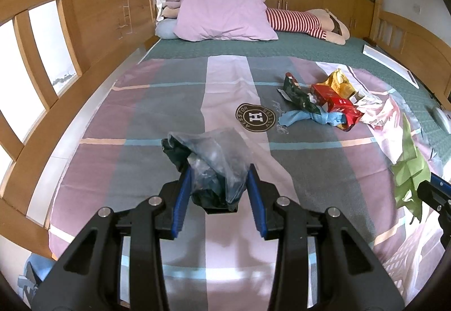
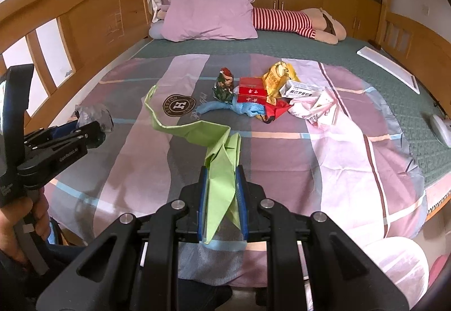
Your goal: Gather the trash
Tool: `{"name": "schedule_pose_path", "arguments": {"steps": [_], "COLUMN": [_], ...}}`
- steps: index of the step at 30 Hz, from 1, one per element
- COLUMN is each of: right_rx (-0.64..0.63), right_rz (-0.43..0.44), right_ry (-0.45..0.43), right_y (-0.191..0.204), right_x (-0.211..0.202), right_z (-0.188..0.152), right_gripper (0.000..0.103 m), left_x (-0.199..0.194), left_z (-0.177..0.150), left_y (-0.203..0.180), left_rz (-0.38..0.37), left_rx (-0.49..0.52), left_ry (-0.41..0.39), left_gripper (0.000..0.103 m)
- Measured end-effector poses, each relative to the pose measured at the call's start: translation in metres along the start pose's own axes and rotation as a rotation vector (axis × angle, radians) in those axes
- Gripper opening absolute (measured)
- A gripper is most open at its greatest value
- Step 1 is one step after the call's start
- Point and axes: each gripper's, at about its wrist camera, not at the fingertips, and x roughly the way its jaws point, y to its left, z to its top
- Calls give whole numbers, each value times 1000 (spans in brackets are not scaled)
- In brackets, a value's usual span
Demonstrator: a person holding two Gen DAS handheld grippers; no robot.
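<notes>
Trash lies in one loose pile [image 2: 270,94] on the striped bedspread [image 2: 352,170], right of the round logo [image 2: 179,105] printed on the cloth. Countable in the pile: one dark green wrapper [image 2: 224,85], one red box [image 2: 251,91], one yellow snack bag [image 2: 277,78], one small white carton [image 2: 300,91], one blue rag-like piece [image 2: 234,108], one crumpled white-and-pink plastic bag [image 2: 318,110]. A flattened red wrapper shows under the box; its edges are hard to separate.

Left gripper [image 1: 220,192]: fingers set narrow, pinching one bundle of clear plastic with dark material inside, the clear bag [image 1: 210,161]. The bundle sits between the blue pads and rises above them, over the bedspread [image 1: 112,170], well apart from the pile [image 1: 327,99].

Right gripper [image 2: 222,201]: fingers close together on one green paper strip [image 2: 220,175]. The strip runs out from the pads, folds, and trails left across the bedspread toward the logo; its far end rests on the cloth.

Farther back: one lilac pillow [image 2: 208,15], one stuffed doll in red-and-white stripes [image 2: 284,19] lying on the green mattress cover. One long white flat box [image 2: 389,65] near the right bed rail.
</notes>
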Motion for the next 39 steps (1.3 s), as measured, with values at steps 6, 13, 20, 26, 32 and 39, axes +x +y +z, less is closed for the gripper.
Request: {"name": "schedule_pose_path", "arguments": {"steps": [6, 13, 20, 26, 32, 39], "right_rx": [3, 11, 14, 19, 23, 26], "right_rz": [-2, -9, -12, -14, -17, -16], "right_ry": [-6, -6, -1, -5, -9, -5], "right_y": [-1, -3, -4, -5, -6, -6], "right_x": [-4, -5, -4, -5, -7, -8], "right_z": [0, -2, -4, -4, -5, -6], "right_gripper": [20, 19, 20, 19, 20, 20], "left_x": [-2, -1, 0, 1, 1, 2], "left_z": [-1, -1, -1, -1, -1, -2], "left_y": [-1, 0, -1, -1, -4, -6], "left_rz": [3, 6, 4, -2, -8, -13], "left_rx": [5, 7, 15, 22, 33, 45], "left_ry": [1, 6, 10, 12, 10, 8], "left_gripper": [39, 39, 39, 39, 39, 39]}}
